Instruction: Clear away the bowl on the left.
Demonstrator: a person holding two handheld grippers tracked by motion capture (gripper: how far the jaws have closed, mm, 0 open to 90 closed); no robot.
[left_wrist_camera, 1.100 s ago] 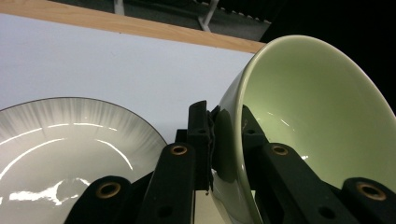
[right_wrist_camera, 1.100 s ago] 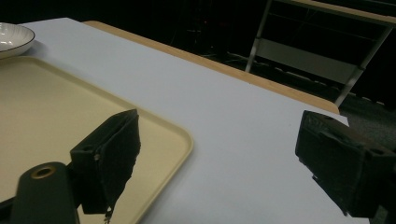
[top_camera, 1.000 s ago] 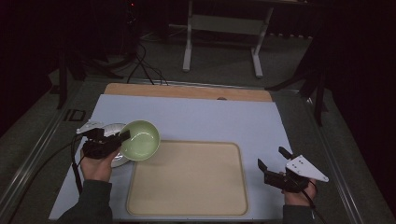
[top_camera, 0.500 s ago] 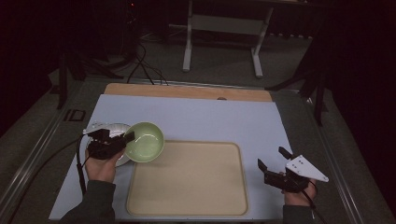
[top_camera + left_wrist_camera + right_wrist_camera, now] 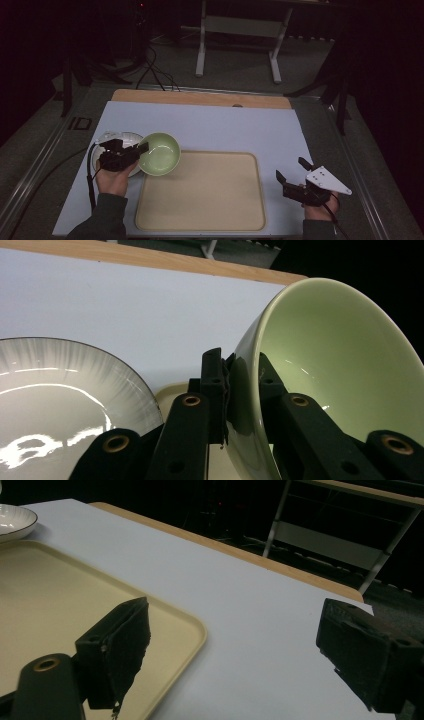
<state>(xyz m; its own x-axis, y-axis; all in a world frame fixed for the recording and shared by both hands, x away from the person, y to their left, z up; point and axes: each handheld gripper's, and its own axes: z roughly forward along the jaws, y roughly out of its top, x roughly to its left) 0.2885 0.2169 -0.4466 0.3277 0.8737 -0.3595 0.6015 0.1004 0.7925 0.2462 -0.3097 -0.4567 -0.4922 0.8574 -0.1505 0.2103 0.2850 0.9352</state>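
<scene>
A pale green bowl (image 5: 160,153) hangs tilted over the upper left corner of the beige tray (image 5: 210,200), held by its rim. My left gripper (image 5: 140,150) is shut on that rim, one jaw inside and one outside the bowl (image 5: 330,365). Just left of it a white plate with a dark rim (image 5: 112,139) lies on the light blue mat; the plate (image 5: 55,390) is close under the gripper. My right gripper (image 5: 291,170) stands open at the tray's right edge (image 5: 195,630), nothing between its jaws.
A wooden table strip (image 5: 200,97) runs along the mat's far edge. Beyond it stand a white metal frame (image 5: 237,45) and cables on a dark floor. The white plate (image 5: 15,520) peeks in at the far left of the right gripper view.
My left gripper has carried the green bowl to the right, off the white plate and toward the tray's corner. The right gripper has stayed put.
</scene>
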